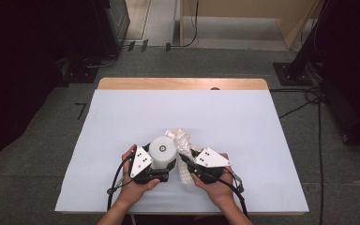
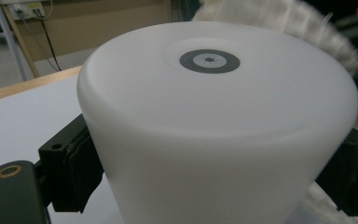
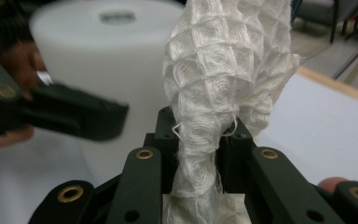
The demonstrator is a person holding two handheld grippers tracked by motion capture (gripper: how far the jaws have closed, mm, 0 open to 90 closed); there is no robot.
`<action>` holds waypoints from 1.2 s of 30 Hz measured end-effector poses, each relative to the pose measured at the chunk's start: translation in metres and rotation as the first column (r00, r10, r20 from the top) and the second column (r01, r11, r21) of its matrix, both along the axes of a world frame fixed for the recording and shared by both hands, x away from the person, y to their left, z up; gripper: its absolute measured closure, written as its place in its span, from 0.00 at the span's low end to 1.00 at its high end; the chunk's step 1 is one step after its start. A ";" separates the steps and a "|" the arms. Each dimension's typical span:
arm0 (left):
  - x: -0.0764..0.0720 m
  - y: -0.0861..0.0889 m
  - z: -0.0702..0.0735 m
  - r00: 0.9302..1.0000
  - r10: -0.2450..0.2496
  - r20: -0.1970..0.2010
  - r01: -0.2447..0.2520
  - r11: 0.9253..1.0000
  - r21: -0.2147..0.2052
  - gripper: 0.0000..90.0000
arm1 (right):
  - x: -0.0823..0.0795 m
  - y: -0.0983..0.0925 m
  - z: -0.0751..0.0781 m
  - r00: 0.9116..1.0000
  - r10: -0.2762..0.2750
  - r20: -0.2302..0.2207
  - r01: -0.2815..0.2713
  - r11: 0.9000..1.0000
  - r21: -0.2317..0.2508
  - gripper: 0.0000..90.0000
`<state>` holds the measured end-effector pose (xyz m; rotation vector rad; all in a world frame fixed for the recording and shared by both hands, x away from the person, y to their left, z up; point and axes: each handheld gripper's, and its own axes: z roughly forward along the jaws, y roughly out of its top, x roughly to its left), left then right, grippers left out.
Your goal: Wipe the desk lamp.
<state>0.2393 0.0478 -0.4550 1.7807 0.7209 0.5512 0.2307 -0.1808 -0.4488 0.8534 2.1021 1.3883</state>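
We have the left gripper (image 1: pixel 161 174) clamped on the white tub (image 1: pixel 162 151), which stands upside down on the table sheet (image 1: pixel 243 122), near its front edge. The right gripper (image 3: pixel 198 140) pinches a bunched white waffle cloth (image 3: pixel 228 60) just beside the tub, touching its side. If we rub too hard, the smooth tub may slip from the pads or tip; a loose fold could drag free.

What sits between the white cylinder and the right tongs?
Nothing separate: the white waffle-weave cloth that the right tongs pinch hangs right beside the white cylinder, as the high view and right gripper view show.
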 end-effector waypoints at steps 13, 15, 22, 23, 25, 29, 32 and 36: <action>0.006 0.005 -0.008 1.000 0.021 0.009 -0.021 1.000 0.019 0.09 | 0.008 -0.003 -0.011 0.998 -0.039 -0.058 0.036 0.998 -0.045 0.81; 0.008 0.004 -0.013 1.000 0.025 0.006 -0.025 0.999 0.038 0.09 | 0.009 -0.007 -0.010 0.997 -0.061 -0.057 0.059 0.998 -0.037 0.81; 0.012 0.005 -0.019 1.000 0.023 -0.021 -0.022 0.999 0.039 0.09 | 0.011 -0.013 -0.009 0.995 -0.090 -0.053 0.088 0.996 -0.031 0.81; 0.012 0.006 -0.019 0.999 0.020 -0.024 -0.020 0.999 0.036 0.09 | 0.011 -0.014 -0.009 0.995 -0.089 -0.052 0.087 0.996 -0.030 0.81; 0.011 0.008 -0.018 0.999 0.026 -0.028 -0.025 0.999 0.040 0.09 | 0.011 -0.014 -0.009 0.995 -0.090 -0.052 0.089 0.996 -0.032 0.81; 0.004 0.005 -0.014 0.997 0.079 -0.027 -0.078 0.996 0.031 0.03 | 0.012 -0.016 -0.009 0.994 -0.094 -0.056 0.092 0.995 -0.030 0.81; -0.001 0.000 -0.014 0.990 0.138 -0.025 -0.137 0.989 0.054 0.03 | 0.013 -0.018 -0.009 0.993 -0.100 -0.057 0.099 0.995 -0.030 0.81; -0.005 -0.013 -0.017 0.969 0.237 -0.064 -0.233 0.970 0.064 0.03 | 0.013 -0.020 -0.009 0.992 -0.113 -0.053 0.111 0.993 -0.029 0.81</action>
